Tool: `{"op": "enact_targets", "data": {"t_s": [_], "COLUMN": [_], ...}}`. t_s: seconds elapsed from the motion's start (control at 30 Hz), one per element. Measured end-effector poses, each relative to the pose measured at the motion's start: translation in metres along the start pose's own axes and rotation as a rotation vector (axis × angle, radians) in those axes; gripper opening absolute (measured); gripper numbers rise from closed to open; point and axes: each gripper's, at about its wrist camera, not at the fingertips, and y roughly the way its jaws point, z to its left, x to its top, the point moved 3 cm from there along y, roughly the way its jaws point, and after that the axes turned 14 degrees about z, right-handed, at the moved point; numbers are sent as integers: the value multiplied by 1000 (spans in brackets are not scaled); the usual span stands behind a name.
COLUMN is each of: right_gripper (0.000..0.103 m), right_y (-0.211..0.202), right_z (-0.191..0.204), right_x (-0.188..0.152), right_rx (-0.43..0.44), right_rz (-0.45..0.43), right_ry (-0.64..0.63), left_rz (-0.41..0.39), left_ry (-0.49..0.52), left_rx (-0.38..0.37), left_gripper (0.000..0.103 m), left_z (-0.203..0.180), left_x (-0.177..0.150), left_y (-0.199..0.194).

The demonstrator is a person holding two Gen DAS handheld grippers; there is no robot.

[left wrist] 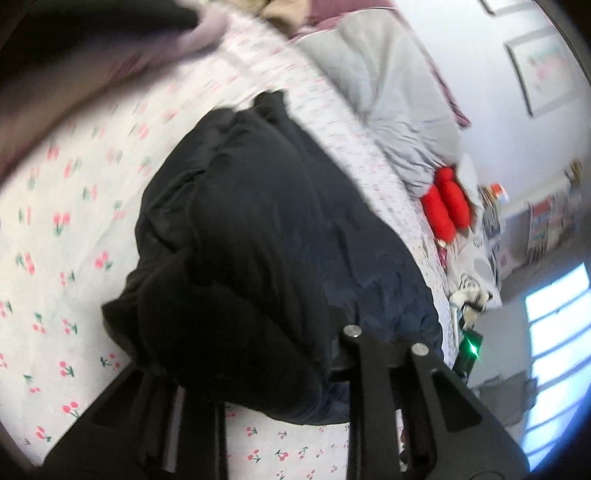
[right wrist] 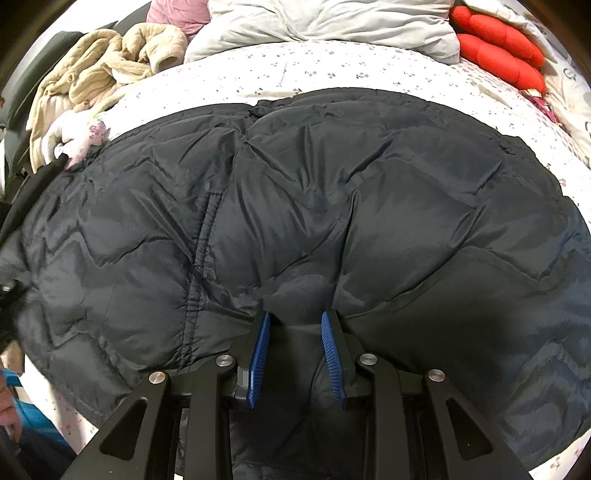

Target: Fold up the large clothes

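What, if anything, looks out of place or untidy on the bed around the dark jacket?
A beige garment lies crumpled in a heap at the far left of the bed, unfolded, beside the navy puffer jacket that the right gripper pinches.

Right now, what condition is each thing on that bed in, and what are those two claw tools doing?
Dark puffer jacket: spread on the bed, partly bunched, not yet neatly folded.
Right gripper: blue pads pinching a fold of the jacket.
Left gripper: fingers hidden under bunched jacket fabric; open or shut unclear.
Beige garment: crumpled in a heap.
Grey duvet: rumpled.
Red plush: lying by the duvet.
Cherry-print sheet: laid flat.
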Motion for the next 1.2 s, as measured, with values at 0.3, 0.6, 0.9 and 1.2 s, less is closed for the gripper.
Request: {"op": "enact_targets", "data": {"t_s": [0.3,0.6,0.9,1.2], "right_gripper": [33,35,35,41], "right_y": [-6,-35,-49,-59], "right_z": [-14,-46,-141,-6], "right_x": [4,-4,-17,-15], "right_rx": [82,184,173,183], "right_rz": [12,-19,-50,-90], "right_ry": [53,138,415,-26], "left_rz": [-34,16,18,-40], "left_ry": [78,-11,-5,93], "left_rx": [45,45,63,70], "left_gripper": [23,23,22,22], "left_z": [-13,8,8,-20], "left_x": [3,5,4,2], "left_y": [-3,5,5,-9]}}
